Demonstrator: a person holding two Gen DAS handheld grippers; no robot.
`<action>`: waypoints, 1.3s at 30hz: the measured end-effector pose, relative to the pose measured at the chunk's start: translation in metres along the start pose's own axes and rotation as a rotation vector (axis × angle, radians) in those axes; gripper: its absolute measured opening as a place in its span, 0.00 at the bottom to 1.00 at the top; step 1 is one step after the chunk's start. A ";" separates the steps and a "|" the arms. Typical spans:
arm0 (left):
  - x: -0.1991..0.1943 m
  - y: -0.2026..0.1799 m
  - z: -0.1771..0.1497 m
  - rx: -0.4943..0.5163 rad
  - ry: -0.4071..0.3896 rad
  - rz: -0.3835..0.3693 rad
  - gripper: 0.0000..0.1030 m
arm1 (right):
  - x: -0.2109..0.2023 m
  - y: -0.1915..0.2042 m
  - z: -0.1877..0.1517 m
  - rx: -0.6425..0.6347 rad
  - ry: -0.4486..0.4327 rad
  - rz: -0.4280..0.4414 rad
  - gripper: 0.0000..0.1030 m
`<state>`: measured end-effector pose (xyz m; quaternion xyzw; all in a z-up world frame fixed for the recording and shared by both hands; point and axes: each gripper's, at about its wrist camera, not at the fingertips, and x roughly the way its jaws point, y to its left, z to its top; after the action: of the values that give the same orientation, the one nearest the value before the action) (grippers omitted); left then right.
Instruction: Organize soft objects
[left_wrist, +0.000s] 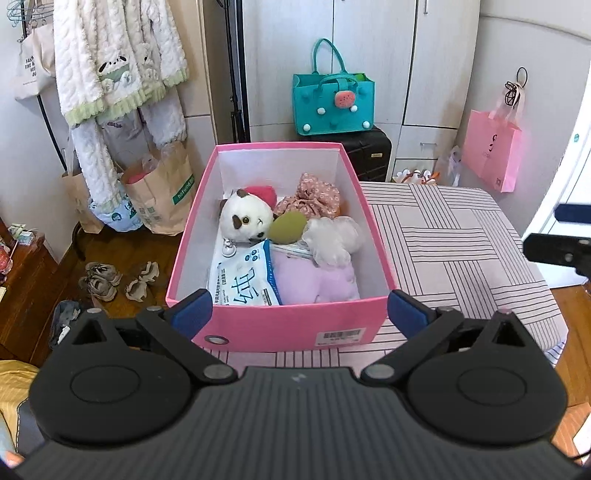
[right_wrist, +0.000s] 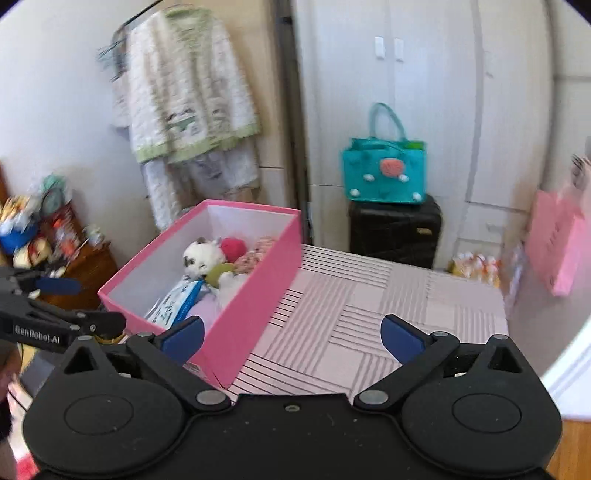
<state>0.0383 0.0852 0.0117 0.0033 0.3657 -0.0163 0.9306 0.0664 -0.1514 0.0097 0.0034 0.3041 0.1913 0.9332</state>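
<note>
both grippers, left gripper (left_wrist: 299, 308) and right gripper (right_wrist: 291, 334), spread wide, empty; "genrobot.ai" on the left gripper's side

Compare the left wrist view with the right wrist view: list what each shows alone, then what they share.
Only the left wrist view shows the brown paper bags, the shoes on the floor and the barcode label on the box front.

Only the right wrist view shows the cluttered wooden shelf beside the box.

Both show the pink box holding the white plush dog and wipes packet, the striped table, the teal bag, and both open tools: left tool, right tool.
</note>
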 end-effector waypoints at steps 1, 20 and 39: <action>-0.002 -0.002 0.000 0.001 -0.004 0.005 1.00 | -0.004 -0.001 -0.002 0.005 -0.010 -0.008 1.00; -0.015 -0.049 -0.017 0.032 -0.048 0.002 1.00 | -0.033 -0.001 -0.034 0.029 -0.024 -0.157 1.00; -0.019 -0.056 -0.033 0.033 -0.068 0.041 1.00 | -0.044 0.008 -0.051 -0.009 -0.064 -0.223 1.00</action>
<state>-0.0001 0.0303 0.0007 0.0254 0.3335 -0.0035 0.9424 0.0020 -0.1656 -0.0055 -0.0282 0.2716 0.0875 0.9580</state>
